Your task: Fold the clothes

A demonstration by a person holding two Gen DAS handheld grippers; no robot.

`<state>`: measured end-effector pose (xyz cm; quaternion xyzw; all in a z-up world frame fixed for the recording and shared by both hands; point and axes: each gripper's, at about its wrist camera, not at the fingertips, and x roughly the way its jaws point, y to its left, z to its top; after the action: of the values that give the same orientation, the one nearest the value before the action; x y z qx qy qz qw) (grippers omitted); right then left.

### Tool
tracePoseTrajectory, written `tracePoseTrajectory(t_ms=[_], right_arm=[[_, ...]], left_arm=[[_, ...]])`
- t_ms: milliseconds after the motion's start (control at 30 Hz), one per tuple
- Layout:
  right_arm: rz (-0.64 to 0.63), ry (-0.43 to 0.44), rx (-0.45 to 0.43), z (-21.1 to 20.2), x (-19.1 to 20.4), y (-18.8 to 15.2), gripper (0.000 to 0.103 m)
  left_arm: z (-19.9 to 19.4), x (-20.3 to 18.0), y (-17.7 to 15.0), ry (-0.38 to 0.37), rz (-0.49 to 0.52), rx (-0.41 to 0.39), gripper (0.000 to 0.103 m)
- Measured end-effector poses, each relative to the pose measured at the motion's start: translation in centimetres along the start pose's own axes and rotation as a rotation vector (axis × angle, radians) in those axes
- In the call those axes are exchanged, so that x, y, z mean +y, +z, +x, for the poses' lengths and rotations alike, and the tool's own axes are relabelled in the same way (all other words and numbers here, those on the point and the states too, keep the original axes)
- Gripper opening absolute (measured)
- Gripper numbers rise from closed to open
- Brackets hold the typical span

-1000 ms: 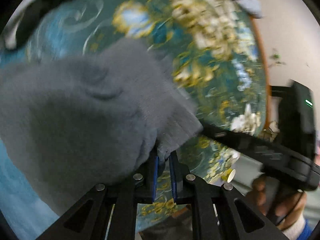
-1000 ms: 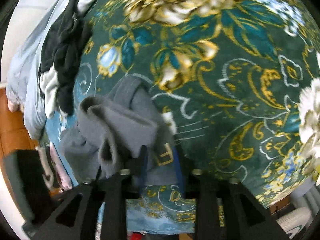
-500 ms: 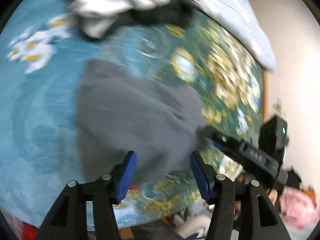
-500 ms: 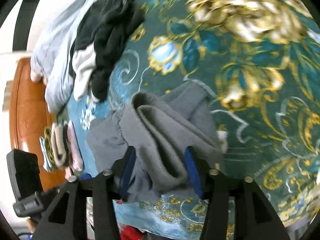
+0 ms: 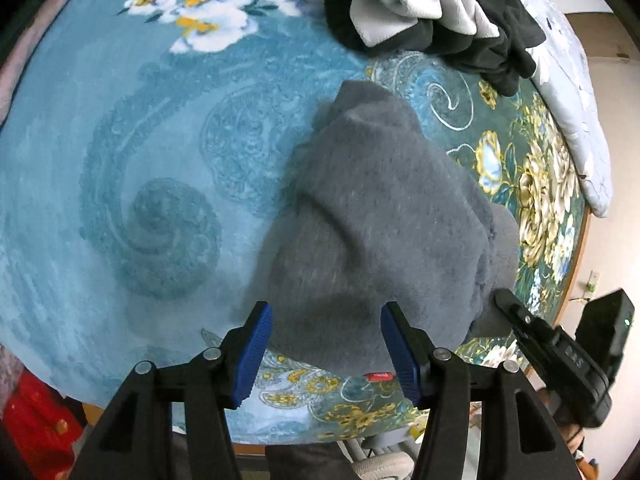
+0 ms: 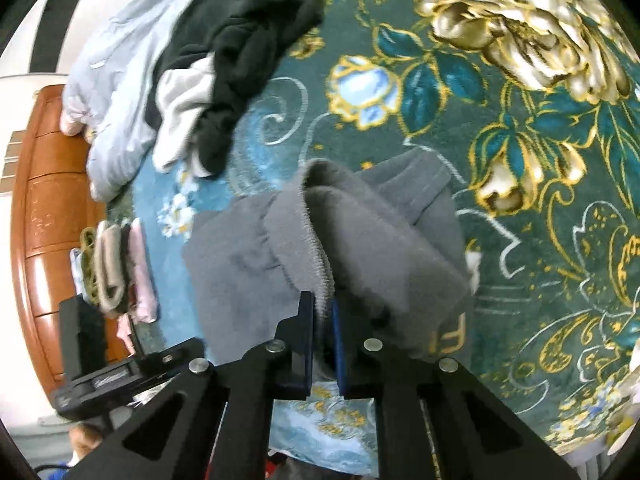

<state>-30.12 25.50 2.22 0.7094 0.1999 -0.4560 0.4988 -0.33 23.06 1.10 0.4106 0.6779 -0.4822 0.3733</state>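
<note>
We look down on a grey fleece garment [image 5: 384, 232] lying bunched in soft, rounded folds on a plush bed blanket [image 5: 132, 184], its pile woven with pale blue scrolls on one side and dark teal ground with gold and cream roses on the other. Our left tongs [image 5: 326, 350] stand spread wide, their ribbed blue pads on either side of the garment's near edge and gripping nothing. Our right tongs [image 6: 323, 332] are pinched together on a thick, ribbed hem of the same grey garment [image 6: 340, 248], which rises in a ridge from the heap; tan lettering shows on a fold just beside them. Beyond the garment, well apart, a crumpled pile of black and white clothes [image 5: 432, 12] lies near a pale blue quilt [image 5: 576, 112]. In the right wrist view a small stack of folded items [image 6: 116, 268] sits by the bed's glossy brown wooden board [image 6: 40, 216].
</note>
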Motion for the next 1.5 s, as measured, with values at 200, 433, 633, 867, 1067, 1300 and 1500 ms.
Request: tracePoseTrajectory(t_ms=[200,433,633,867,1067,1300,1500], right_arm=[[0.113,0.118,-0.165,-5.0,-1.5,-1.2,0.007],[0.225,-0.013,-0.087,-2.1,-6.5,-2.0,0.007],[0.245,-0.113,-0.006,2.2,-7.6,-1.9,0.008],[0.205,-0.14,-0.019,-0.4,-6.4,-1.6,0.013],[0.0,-0.14,-0.081,-2.3,-1.4,-0.4,0.014],[-0.053,-0.132,-0.028,2.9,0.4,1.1,0.028],[0.102,-0.084,-0.002,5.2,-2.9,2.1,0.028]], left_arm=[[0.4,-1.6,0.2,-0.025,0.045,0.009,0.06],[2.3,-3.2,0.1,0.033,0.112,0.06,0.06],[5.1,-2.8,0.7,0.124,0.083,0.114,0.06],[1.4,-3.8,0.6,0.131,0.17,0.044,0.06],[-3.0,-5.8,1.5,0.112,0.323,-0.096,0.06],[1.7,-10.2,4.2,0.146,0.466,-0.044,0.06],[5.1,-8.7,6.5,0.219,0.402,0.01,0.061]])
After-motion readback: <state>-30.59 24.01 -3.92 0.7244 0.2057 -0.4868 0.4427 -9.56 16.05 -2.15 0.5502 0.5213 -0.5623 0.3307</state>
